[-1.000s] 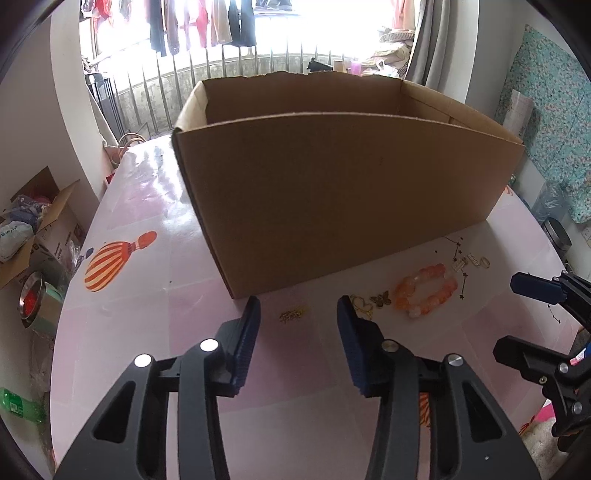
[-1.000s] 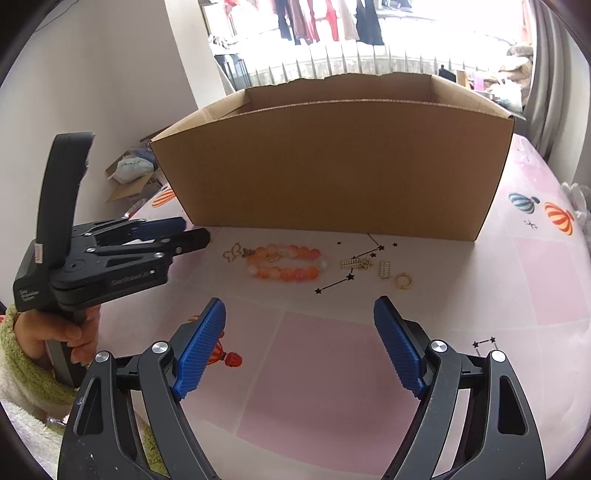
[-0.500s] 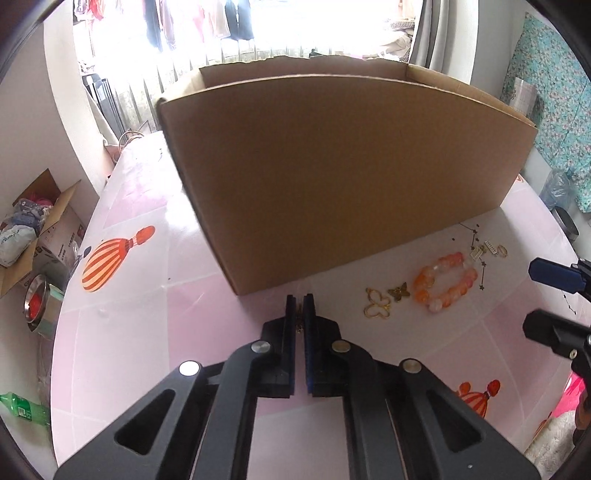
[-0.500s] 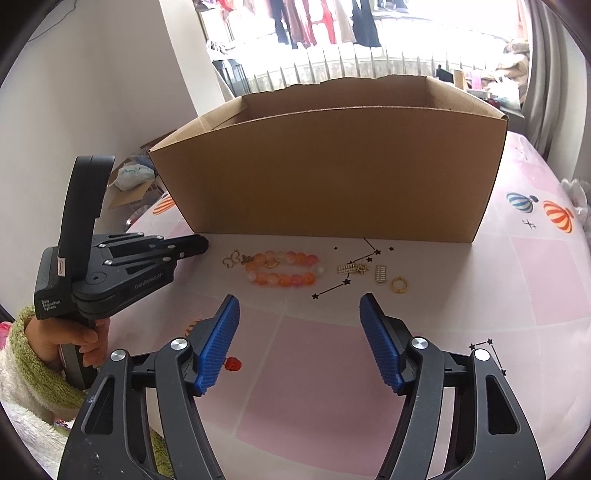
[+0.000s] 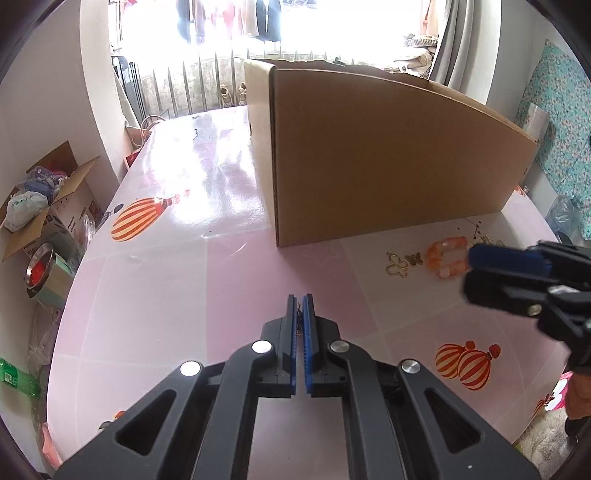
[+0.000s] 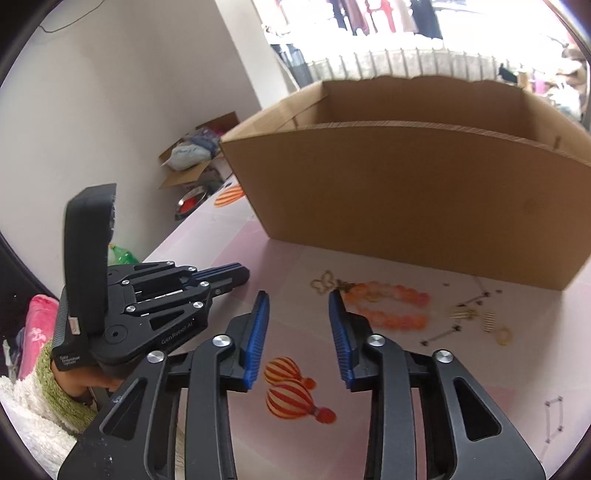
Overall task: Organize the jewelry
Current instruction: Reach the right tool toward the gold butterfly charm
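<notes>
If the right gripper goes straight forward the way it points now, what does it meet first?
Probably the pink table: the right gripper, jaws closing with nothing between them, points down at bare surface just short of the gold butterfly charm and the orange bead bracelet. Depth is uncertain in this view.

you see daylight pouring in from the window (image 5: pixel 332 22) at the back, blown out to white. it throws a bright glare patch on the glossy pink table (image 5: pixel 221 192) left of the cardboard box (image 5: pixel 369 166). the left wrist view is sharp. the right wrist view is smeared by motion blur. both views bend strongly and darken to black at the corners.
</notes>
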### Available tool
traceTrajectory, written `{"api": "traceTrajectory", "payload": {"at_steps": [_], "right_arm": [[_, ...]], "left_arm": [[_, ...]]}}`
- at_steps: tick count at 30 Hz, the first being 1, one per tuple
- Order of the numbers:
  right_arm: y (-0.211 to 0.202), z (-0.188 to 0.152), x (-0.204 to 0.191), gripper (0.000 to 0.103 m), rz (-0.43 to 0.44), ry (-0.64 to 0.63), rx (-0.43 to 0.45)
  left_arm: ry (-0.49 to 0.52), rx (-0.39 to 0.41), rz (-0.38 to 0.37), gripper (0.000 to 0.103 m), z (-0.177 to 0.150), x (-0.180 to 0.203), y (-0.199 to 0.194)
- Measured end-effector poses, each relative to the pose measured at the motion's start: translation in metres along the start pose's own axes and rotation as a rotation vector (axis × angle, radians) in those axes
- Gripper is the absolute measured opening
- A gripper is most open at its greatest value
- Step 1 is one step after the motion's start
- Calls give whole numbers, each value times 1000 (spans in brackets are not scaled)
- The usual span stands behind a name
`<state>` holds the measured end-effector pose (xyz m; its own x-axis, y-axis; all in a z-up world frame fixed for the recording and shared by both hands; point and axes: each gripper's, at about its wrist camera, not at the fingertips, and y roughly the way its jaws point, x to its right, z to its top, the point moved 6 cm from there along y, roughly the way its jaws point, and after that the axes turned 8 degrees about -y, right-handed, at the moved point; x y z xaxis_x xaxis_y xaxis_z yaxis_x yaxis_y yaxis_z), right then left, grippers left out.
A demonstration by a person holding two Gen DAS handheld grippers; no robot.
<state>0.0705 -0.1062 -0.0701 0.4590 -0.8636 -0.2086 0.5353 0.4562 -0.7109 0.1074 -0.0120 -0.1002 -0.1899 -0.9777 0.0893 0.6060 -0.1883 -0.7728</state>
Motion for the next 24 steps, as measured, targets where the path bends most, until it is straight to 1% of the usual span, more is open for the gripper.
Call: {"api": "traceTrajectory", "payload": {"at_steps": [3,7,9,17,22,23,24], "right_arm": [[16,3,0,25,23,9,-36],[34,2,6,25,-18,16,-87],[37,4,8,24,-37,13,-87],[51,20,2,24,-138,-71,-79],[58,22,-11,24,-208,-165,-81],[59,22,-13,23,-215,-180,-84],[59,22,-16,17,-215,-188,-86]], "left_arm": [[1,2,-1,3,4,0,2],[-6,3,-13,3,3,-2,3],[-18,2,-24,3,0,-3,2],[-38,3,-49,3,3,-6,2],[-42,6,-59,3,3,-7,2],[-43,6,-61,3,3,-7,2],[-43,7,-63,3,3,-7,2]]}}
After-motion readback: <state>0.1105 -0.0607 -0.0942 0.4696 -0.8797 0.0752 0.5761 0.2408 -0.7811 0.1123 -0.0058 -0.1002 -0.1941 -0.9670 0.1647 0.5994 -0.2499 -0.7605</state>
